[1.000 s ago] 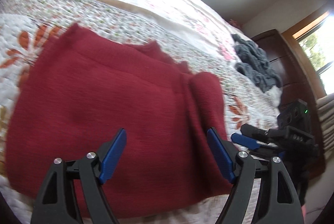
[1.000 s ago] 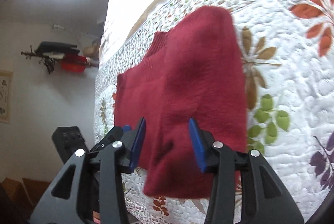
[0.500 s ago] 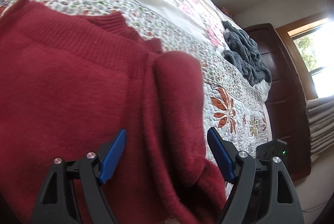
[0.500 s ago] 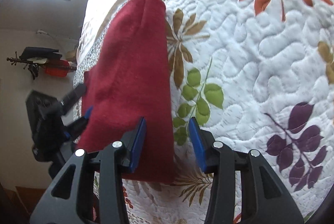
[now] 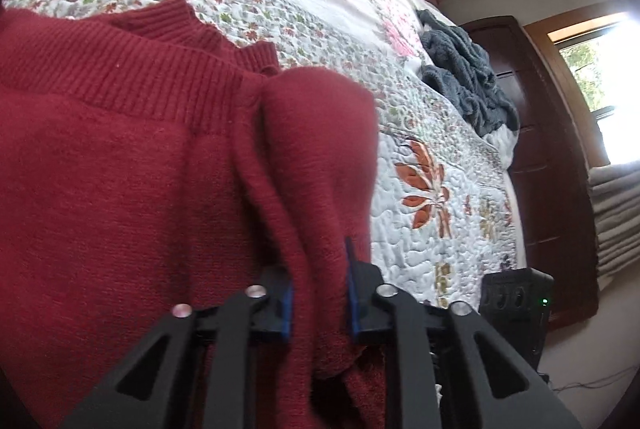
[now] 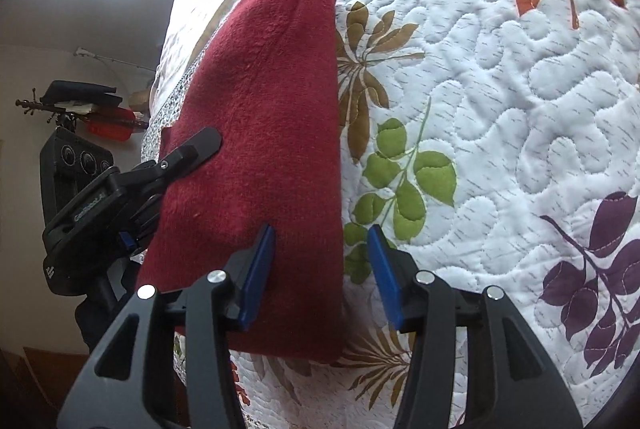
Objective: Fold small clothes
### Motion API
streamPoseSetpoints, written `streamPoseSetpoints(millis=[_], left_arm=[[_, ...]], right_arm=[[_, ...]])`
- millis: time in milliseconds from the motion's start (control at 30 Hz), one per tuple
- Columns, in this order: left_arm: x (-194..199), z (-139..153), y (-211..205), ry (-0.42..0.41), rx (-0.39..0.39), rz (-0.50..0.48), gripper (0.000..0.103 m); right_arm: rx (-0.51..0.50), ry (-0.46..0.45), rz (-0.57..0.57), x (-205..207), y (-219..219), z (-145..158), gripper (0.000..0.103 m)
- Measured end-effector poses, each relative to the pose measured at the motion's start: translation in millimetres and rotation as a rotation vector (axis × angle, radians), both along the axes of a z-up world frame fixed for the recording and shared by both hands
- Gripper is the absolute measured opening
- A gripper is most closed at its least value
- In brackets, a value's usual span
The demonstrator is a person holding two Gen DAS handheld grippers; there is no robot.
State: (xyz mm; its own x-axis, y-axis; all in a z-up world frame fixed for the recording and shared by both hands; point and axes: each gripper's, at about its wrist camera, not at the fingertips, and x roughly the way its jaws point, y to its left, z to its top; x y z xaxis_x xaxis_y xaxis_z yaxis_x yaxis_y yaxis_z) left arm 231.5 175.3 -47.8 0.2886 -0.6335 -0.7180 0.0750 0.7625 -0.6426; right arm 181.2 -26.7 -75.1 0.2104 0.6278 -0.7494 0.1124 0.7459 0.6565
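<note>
Left claw (image 5: 320, 303) pinching bunched side fold of red sweater (image 5: 120, 189), likely to carry it over; right claw (image 6: 322, 273) wide, straddling sweater's edge on quilted bed (image 6: 500, 117).

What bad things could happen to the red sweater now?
The left tongs pinch only a bunched fold of the red sweater, so it might slip out or the fold may come out lopsided. The right tongs are open at the sweater's edge; they could also catch the quilt underneath.
</note>
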Motion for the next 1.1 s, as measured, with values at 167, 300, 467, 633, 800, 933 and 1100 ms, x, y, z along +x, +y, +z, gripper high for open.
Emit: streamPoseSetpoints(millis=[167, 300, 467, 633, 800, 933, 1100], left_arm=[[-7, 7, 6, -0.057, 0.007, -0.002, 0.015], [-15, 16, 21, -0.093, -0.035, 0.028, 0.015], [-24, 37, 46, -0.144, -0.057, 0.058, 0.014], [-30, 62, 84, -0.194, -0.024, 0.085, 0.014], [-32, 76, 128, -0.214, 0.025, 0.132, 0.014], [-35, 80, 166, -0.224, 0.065, 0.170, 0.014], [-43, 78, 214, -0.218, 0.141, 0.210, 0.014]], right_arm=[[-0.003, -0.011, -0.019, -9, -16, 4, 0.050], [-0.018, -0.018, -0.028, -14, -27, 5, 0.050], [0.015, -0.024, -0.034, -19, -27, 7, 0.050], [0.028, -0.027, -0.011, -23, -14, 8, 0.050], [0.021, -0.040, 0.036, -22, 3, 12, 0.050], [0.004, -0.049, 0.075, -26, 22, 17, 0.050], [0.000, -0.059, 0.118, -29, 40, 22, 0.050]])
